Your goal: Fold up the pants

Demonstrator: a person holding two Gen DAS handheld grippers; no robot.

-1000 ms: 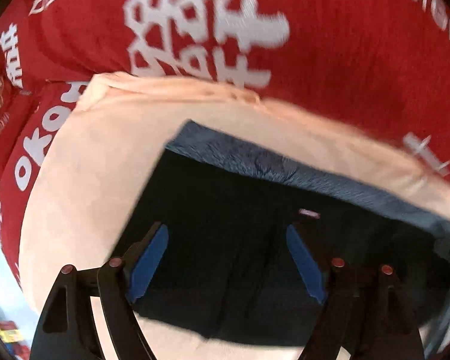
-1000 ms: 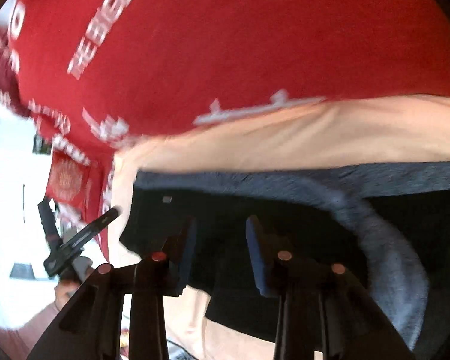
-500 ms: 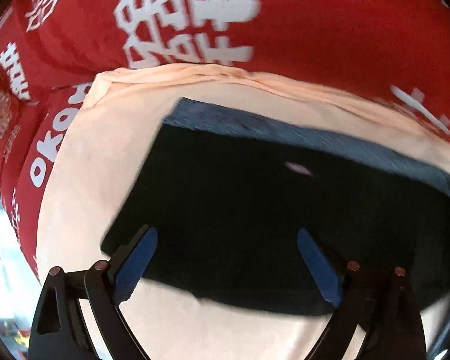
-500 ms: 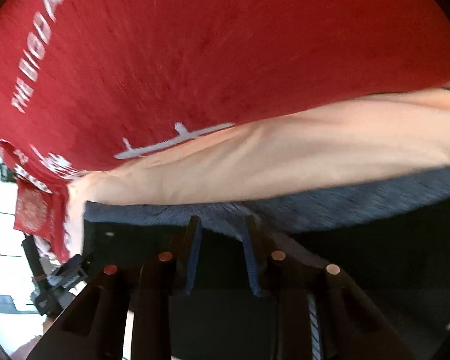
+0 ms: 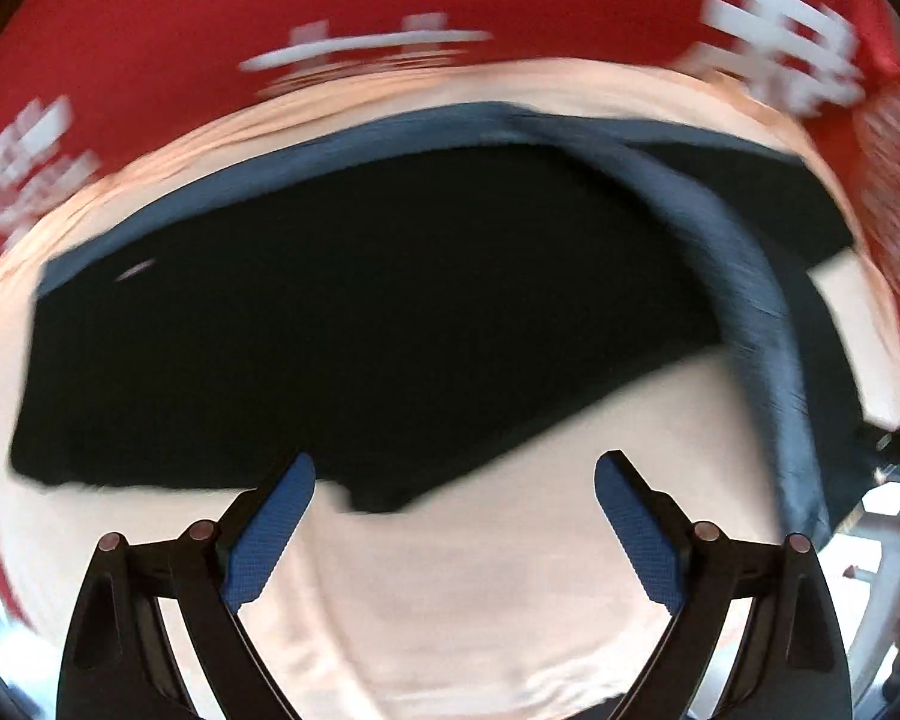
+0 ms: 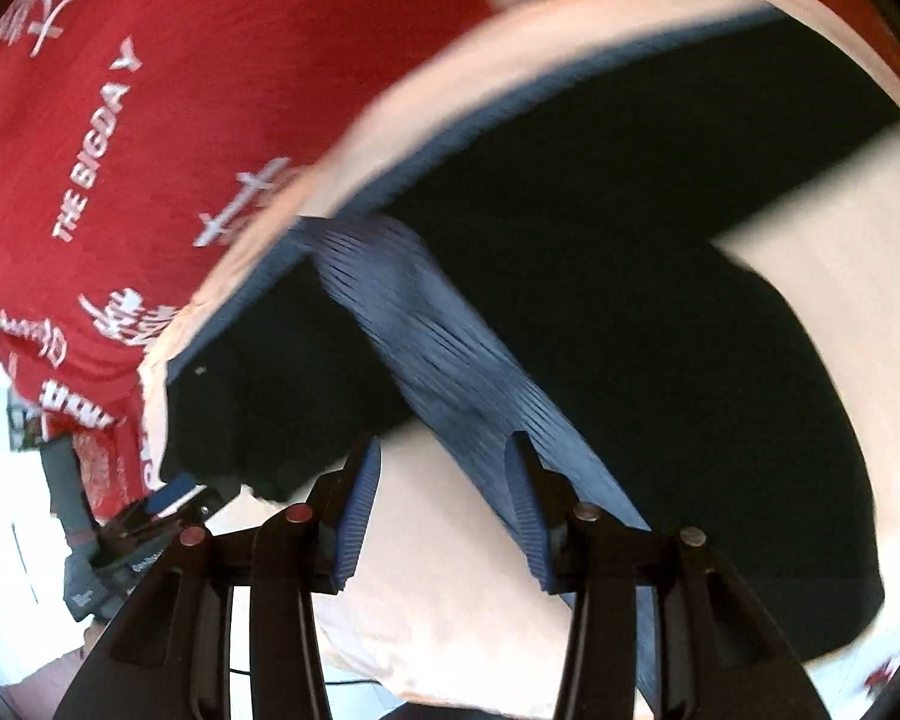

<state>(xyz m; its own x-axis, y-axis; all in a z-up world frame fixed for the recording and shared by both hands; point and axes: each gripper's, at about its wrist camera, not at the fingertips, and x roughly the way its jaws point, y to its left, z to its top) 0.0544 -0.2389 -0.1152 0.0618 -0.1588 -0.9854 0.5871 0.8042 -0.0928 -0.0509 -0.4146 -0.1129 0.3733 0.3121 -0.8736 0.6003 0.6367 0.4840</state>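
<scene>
The black pants (image 5: pixel 354 324) lie folded on a peach cloth (image 5: pixel 450 588), with a blue ribbed waistband (image 5: pixel 744 276) running down their right side. My left gripper (image 5: pixel 453 516) is open and empty, just off the pants' near edge. In the right wrist view the pants (image 6: pixel 678 348) spread across the peach cloth (image 6: pixel 450 576), and the waistband (image 6: pixel 450 372) runs diagonally toward my right gripper (image 6: pixel 444 504). The right gripper is open; its right finger (image 6: pixel 528 516) lies against the waistband's end, holding nothing.
A red cloth with white lettering (image 5: pixel 270 12) lies under the peach cloth and past its far edge; it also shows in the right wrist view (image 6: pixel 150 120). The left gripper's body (image 6: pixel 126 540) shows at the right view's lower left.
Both grippers have drawn back toward the pants' near edge. The right gripper's jaws have opened wider. The left view has swung right, bringing the waistband into sight.
</scene>
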